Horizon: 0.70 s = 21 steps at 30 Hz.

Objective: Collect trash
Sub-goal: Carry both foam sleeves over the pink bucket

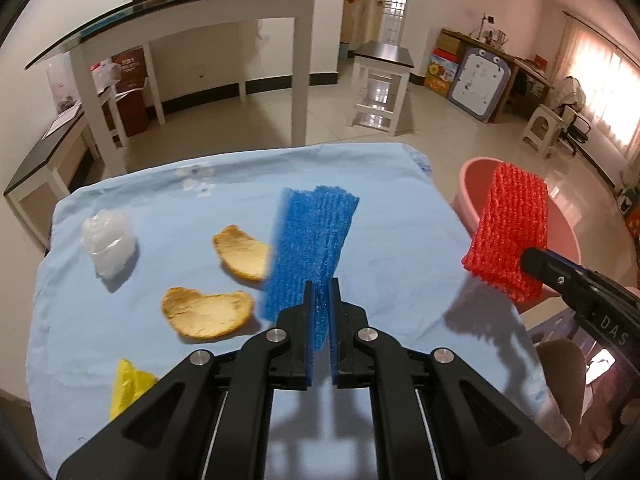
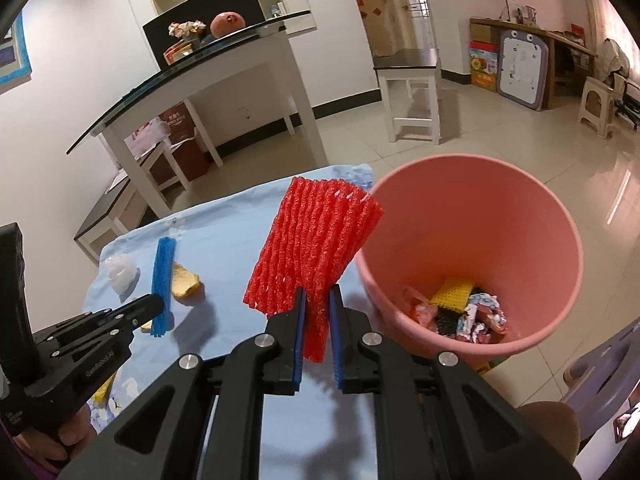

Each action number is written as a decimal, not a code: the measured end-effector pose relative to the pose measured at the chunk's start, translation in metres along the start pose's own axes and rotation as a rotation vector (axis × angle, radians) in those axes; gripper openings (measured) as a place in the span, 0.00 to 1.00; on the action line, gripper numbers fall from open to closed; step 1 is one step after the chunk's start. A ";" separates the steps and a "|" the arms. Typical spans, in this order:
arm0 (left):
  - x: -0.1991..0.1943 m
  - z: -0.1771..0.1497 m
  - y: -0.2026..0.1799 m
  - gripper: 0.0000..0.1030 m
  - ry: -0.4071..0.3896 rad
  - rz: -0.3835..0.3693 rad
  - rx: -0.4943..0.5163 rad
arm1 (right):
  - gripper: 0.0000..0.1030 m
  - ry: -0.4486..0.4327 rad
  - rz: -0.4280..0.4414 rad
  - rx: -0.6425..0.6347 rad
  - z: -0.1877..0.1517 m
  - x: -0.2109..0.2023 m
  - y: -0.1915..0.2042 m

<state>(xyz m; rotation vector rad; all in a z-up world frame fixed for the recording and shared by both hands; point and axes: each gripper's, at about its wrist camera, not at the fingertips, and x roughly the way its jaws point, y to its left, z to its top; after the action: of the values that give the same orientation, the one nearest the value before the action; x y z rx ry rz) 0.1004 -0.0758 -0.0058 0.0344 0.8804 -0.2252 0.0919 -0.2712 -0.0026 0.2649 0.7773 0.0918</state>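
L gripper (image 1: pixel 322 292) is pinched tight on the blue foam net (image 1: pixel 308 248), which sticks up over the blue cloth (image 1: pixel 392 248). R gripper (image 2: pixel 318 300) squeezes the red foam net (image 2: pixel 316 248), held up just beside the pink bin (image 2: pixel 560 240).

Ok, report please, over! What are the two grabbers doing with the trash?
Left gripper shut on blue foam net. Right gripper shut on red foam net, beside pink bin. Orange peels left on table. Nothing blocking the bin.
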 end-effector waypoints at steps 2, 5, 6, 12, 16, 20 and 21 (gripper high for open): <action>0.003 0.002 -0.007 0.05 0.007 -0.003 0.011 | 0.10 -0.002 -0.007 0.007 0.000 -0.002 -0.004; 0.007 0.005 -0.015 0.05 0.015 -0.009 0.019 | 0.10 -0.009 -0.018 0.020 0.001 -0.004 -0.010; 0.008 0.006 -0.018 0.05 0.015 -0.011 0.022 | 0.10 -0.011 -0.021 0.023 0.001 -0.005 -0.013; 0.012 0.016 -0.040 0.05 0.002 -0.033 0.056 | 0.10 -0.026 -0.049 0.047 0.004 -0.011 -0.029; 0.013 0.017 -0.054 0.05 -0.003 -0.045 0.075 | 0.10 -0.036 -0.064 0.060 0.006 -0.014 -0.037; 0.016 0.019 -0.066 0.05 -0.004 -0.063 0.094 | 0.10 -0.043 -0.083 0.073 0.007 -0.017 -0.048; 0.017 0.019 -0.069 0.05 -0.004 -0.065 0.099 | 0.10 -0.044 -0.087 0.076 0.007 -0.017 -0.050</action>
<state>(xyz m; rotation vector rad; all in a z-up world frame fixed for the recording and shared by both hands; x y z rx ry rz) 0.1105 -0.1480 -0.0025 0.0972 0.8663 -0.3295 0.0844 -0.3236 0.0003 0.3040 0.7484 -0.0253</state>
